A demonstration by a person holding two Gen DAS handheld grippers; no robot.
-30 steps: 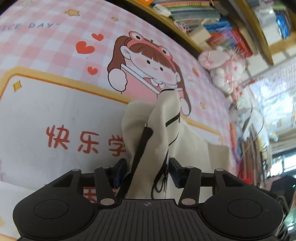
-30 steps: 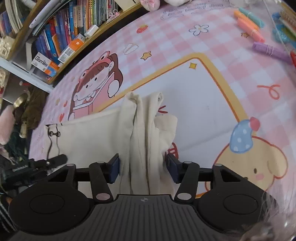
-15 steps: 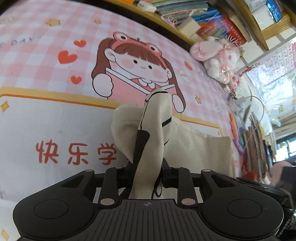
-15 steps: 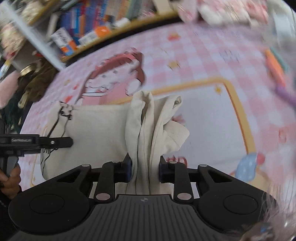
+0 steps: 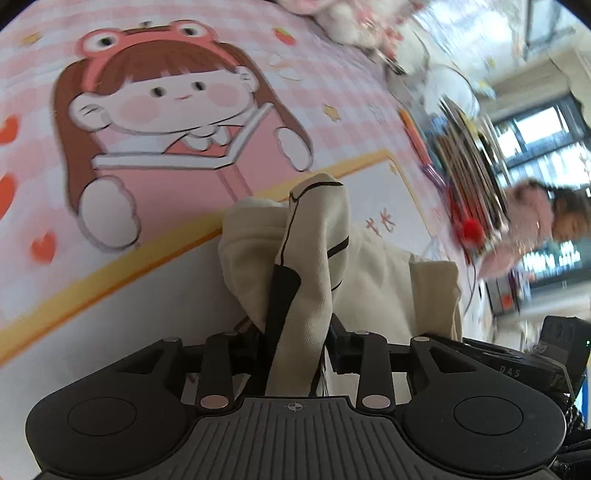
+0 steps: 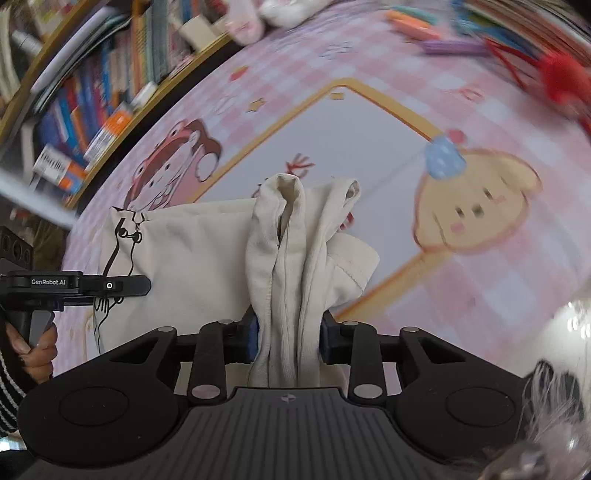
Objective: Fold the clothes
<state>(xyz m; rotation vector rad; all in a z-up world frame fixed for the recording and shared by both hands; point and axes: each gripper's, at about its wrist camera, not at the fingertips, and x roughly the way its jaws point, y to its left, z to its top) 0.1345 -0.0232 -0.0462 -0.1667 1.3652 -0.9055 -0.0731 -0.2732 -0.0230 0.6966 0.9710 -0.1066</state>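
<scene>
A cream garment (image 5: pixel 373 266) with thin black line print lies partly spread on a pink cartoon table mat (image 5: pixel 155 155). My left gripper (image 5: pixel 295 338) is shut on a bunched edge of the garment that bears a black stripe. My right gripper (image 6: pixel 286 332) is shut on another bunched edge of the same cream garment (image 6: pixel 192 251), lifted off the mat (image 6: pixel 476 210). The left gripper's body (image 6: pixel 77 284) and the hand holding it show at the left of the right wrist view. The cloth hides the pads of both grippers.
A shelf of books (image 6: pixel 99 107) runs along the mat's far side. Plush toys (image 5: pixel 343 22) sit near the top edge. Coloured pens (image 6: pixel 417 26) and a stack of books (image 5: pixel 469 147) line the mat's right side. A person (image 5: pixel 546 225) in pink is beyond.
Both grippers closed from open onto the bunched cloth a second ago. Since then both have lifted and swung with the garment, and the views have shifted across the mat.
</scene>
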